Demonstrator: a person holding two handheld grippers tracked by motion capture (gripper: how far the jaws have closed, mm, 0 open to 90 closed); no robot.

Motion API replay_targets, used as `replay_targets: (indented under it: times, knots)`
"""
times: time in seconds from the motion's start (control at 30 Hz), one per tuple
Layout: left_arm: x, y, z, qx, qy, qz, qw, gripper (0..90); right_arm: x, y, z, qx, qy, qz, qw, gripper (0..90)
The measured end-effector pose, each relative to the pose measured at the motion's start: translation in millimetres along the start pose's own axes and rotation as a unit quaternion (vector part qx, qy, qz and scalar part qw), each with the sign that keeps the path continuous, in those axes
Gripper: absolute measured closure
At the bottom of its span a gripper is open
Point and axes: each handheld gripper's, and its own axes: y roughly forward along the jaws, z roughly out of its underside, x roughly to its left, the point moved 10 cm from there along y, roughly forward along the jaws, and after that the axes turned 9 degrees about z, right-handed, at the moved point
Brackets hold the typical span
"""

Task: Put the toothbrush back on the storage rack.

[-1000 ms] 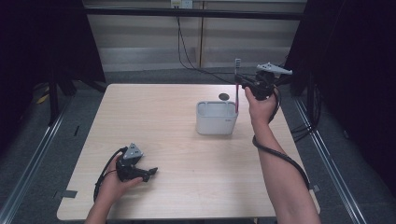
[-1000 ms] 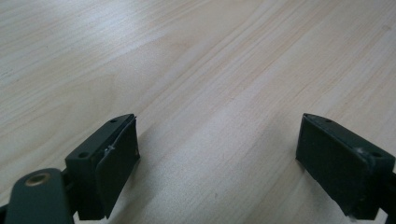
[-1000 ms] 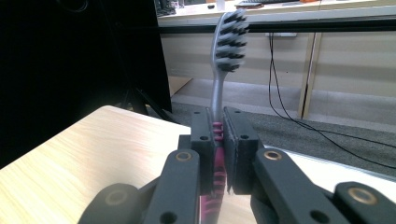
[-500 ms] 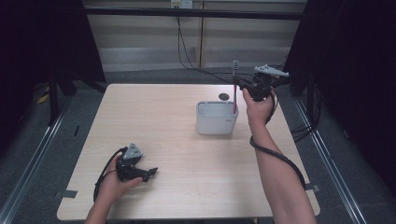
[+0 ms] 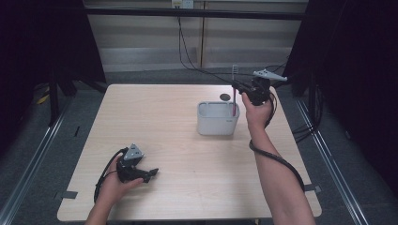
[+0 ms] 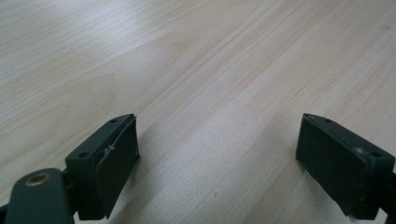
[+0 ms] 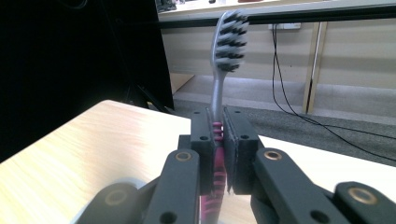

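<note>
My right gripper [image 5: 237, 86] is shut on a toothbrush [image 5: 234, 93] with a grey head and pink handle, held upright at the far right of the table. The handle's lower end dips into the right end of a white rectangular holder [image 5: 217, 118]. In the right gripper view the toothbrush [image 7: 224, 56] rises bristles up from between the closed jaws of that gripper [image 7: 217, 135]. My left gripper [image 5: 149, 174] rests low on the near left of the table, open. In the left gripper view my left gripper [image 6: 217, 161] has its jaws wide apart over bare wood.
The light wooden table [image 5: 155, 122] has a small dark round spot [image 5: 225, 97] just behind the holder. Black cables [image 5: 197, 51] run over the floor behind the table, and dark curtains stand at both sides.
The right gripper has carried the toothbrush slightly left and down, so the handle's end now sits lower in the holder. The left gripper has stayed put.
</note>
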Motion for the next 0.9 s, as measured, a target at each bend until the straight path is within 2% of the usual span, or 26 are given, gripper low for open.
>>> replay_targets:
  times: [0.23, 0.9]
  knots:
    - [0.0, 0.1, -0.2, -0.002, 0.0, 0.0, 1.0, 12.8, -1.6, 0.2, 10.5, 0.004, 0.009, -0.002, 1.0, 83.6]
    - [-0.5, 0.0, 0.0, -0.001, 0.0, 0.0, 1.0, 12.8, -0.5, -1.3, 33.1, 0.012, 0.008, -0.004, 0.9999, 83.6]
